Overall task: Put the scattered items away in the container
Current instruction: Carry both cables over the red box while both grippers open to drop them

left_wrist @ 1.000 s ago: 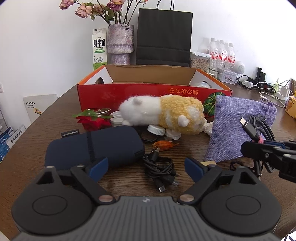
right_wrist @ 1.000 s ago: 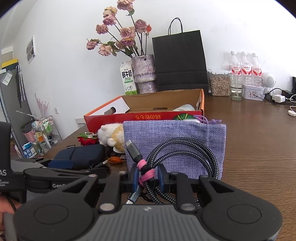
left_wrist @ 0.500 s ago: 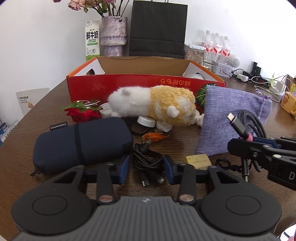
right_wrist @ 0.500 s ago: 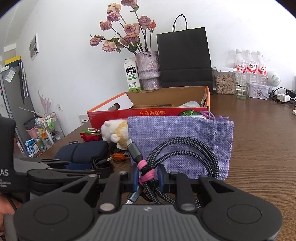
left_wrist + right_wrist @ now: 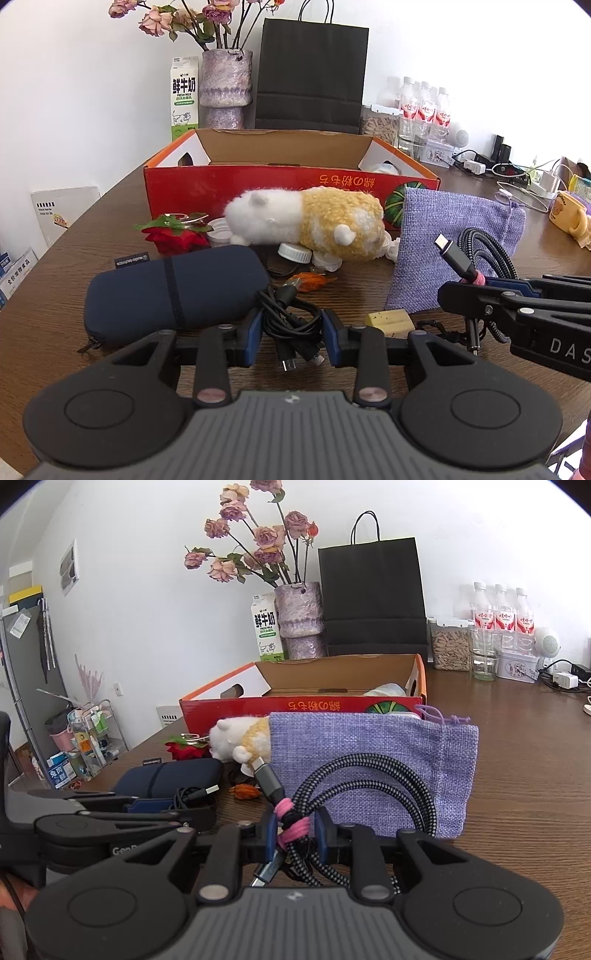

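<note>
My left gripper (image 5: 291, 334) is shut on a black cable bundle (image 5: 291, 317) low over the table. My right gripper (image 5: 295, 832) is shut on a braided grey cable coil (image 5: 369, 775) tied with a pink band; it also shows in the left wrist view (image 5: 484, 254). The red cardboard box (image 5: 258, 184) stands open behind, also in the right wrist view (image 5: 295, 703). In front of it lie a white-and-yellow plush toy (image 5: 310, 221), a navy pouch (image 5: 173, 291), a purple burlap bag (image 5: 443, 240), a red rose (image 5: 173, 236) and bottle caps (image 5: 295, 253).
A yellow block (image 5: 389, 319) and an orange scrap (image 5: 310, 280) lie on the table. Behind the box stand a milk carton (image 5: 184, 96), a vase of flowers (image 5: 225, 88), a black paper bag (image 5: 312, 74), bottles (image 5: 424, 107) and chargers. A yellow mug (image 5: 569, 218) is far right.
My left gripper closed from wide open onto the black cable bundle and lifted it a little. My right gripper kept holding the braided cable and rose slightly.
</note>
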Available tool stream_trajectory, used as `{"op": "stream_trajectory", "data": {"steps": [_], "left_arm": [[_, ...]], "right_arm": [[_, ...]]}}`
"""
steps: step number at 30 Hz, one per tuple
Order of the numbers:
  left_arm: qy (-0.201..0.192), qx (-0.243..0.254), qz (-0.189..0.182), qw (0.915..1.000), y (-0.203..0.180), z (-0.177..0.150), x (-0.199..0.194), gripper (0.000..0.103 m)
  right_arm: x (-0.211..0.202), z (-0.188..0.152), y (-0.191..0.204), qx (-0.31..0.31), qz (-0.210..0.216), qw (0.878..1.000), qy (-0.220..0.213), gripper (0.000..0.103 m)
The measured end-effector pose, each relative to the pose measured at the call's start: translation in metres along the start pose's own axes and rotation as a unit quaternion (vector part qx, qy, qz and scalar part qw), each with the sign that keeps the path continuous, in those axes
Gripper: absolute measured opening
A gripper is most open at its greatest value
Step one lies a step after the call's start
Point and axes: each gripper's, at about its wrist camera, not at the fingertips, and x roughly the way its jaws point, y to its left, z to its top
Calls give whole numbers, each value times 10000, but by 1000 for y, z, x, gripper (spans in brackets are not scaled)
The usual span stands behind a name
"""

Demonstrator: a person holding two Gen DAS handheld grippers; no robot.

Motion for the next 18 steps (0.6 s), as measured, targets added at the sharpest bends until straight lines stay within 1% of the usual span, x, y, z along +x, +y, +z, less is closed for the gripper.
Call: {"op": "stream_trajectory", "data": {"steps": [5,8,14,18], "left_arm": [[-139,-15,-15,9999,5,3,-9,35],[-323,-15,-45,9995,8,12,-17,35],[-934,4,-84,9956,13,46,-33,35],[-1234,-61,-101,9923,15,71,-31,35]], "right_arm": [[-1,4,6,-48,-30,10000,-53,20],[-3,12,9,-94,-42,9998,-164,20],[-7,45,18,-223,-55,9974,-684,20],[-2,70,21,-271,-98,9948,-975,20]]}}
